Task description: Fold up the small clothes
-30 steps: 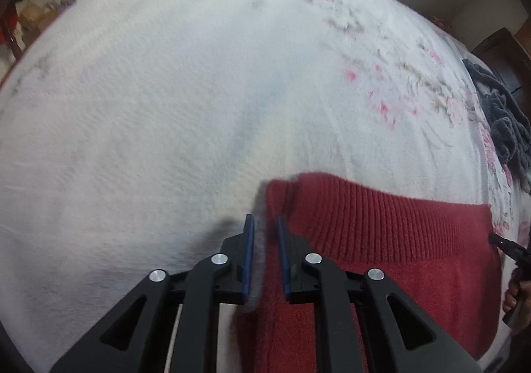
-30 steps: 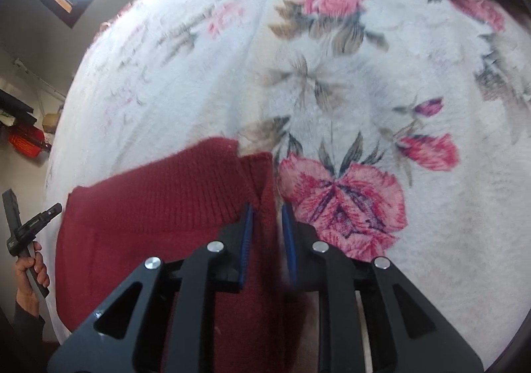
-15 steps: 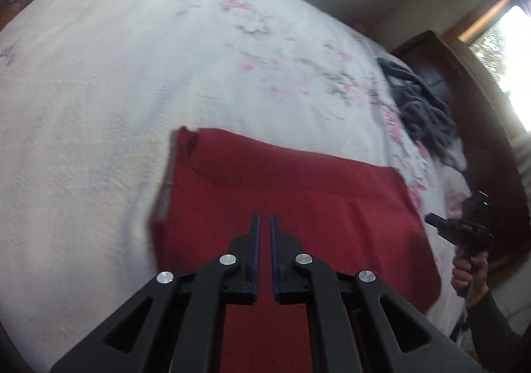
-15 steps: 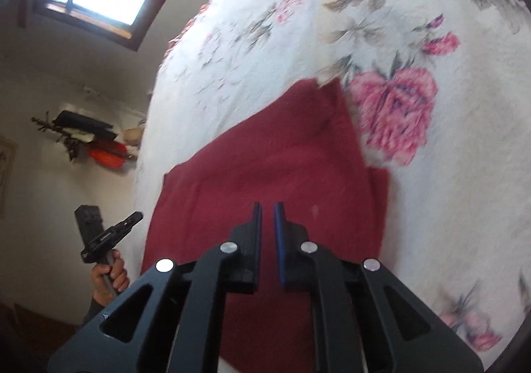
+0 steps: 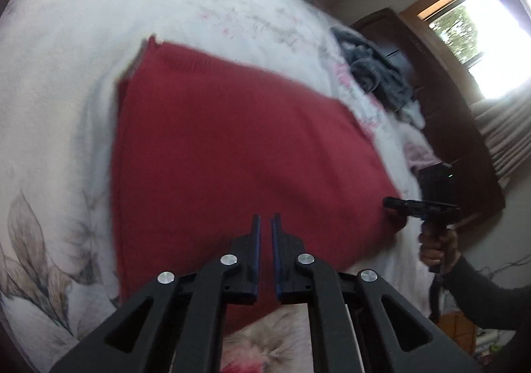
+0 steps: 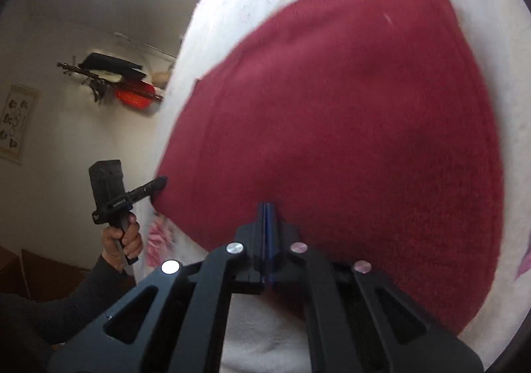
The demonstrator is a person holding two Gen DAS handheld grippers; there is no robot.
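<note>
A red knit garment (image 5: 232, 147) lies folded into a flat rectangle on the white floral bedspread (image 5: 59, 74). My left gripper (image 5: 264, 230) hovers over its near edge with only a thin slit between the fingers and nothing in it. In the right wrist view the same garment (image 6: 348, 124) fills the middle. My right gripper (image 6: 267, 217) is over its near edge, pads pressed together, with no cloth seen between them. Each view also shows the other gripper held in a hand beside a near corner of the garment: the right gripper (image 5: 395, 202) and the left gripper (image 6: 146, 190).
A heap of dark grey clothes (image 5: 375, 74) lies at the far right of the bed, next to dark wooden furniture (image 5: 458, 127) under a window (image 5: 488, 41). A wall rack (image 6: 113, 74) with items hangs left of the bed. White bedspread (image 6: 262, 339) shows near me.
Both grippers have let go of the garment's far corners and pulled back toward me and upward. The fingers have closed, the right pair fully. The garment now lies folded and flat.
</note>
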